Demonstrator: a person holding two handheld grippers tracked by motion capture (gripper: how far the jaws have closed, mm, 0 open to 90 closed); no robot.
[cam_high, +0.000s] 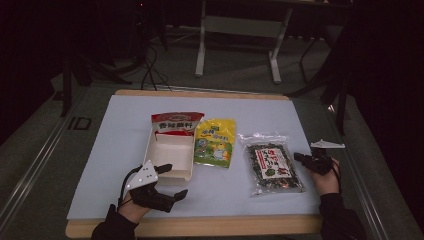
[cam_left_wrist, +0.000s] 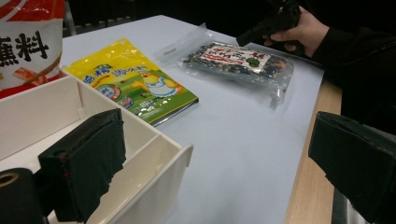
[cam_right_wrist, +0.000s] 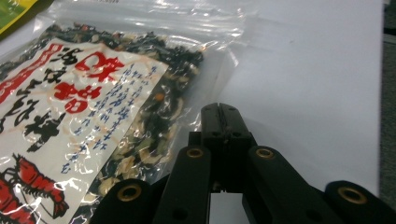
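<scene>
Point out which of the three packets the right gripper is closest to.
The clear packet with dark dried bits and a white label, nearest the right gripper. The yellow packet and red-and-white packet lie further left.

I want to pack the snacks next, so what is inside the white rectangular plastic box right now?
The white rectangular plastic box looks empty. The red-and-white snack bag covers its far rim, so that end is hidden.

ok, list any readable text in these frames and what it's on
"味噌": red characters on the white label of the clear plastic bag of dark dried mix.
"調料": partly cut off, on the red-and-white pouch.
Yellow-green pouch: print too blurred.
Smaller label print: unreadable.
</scene>
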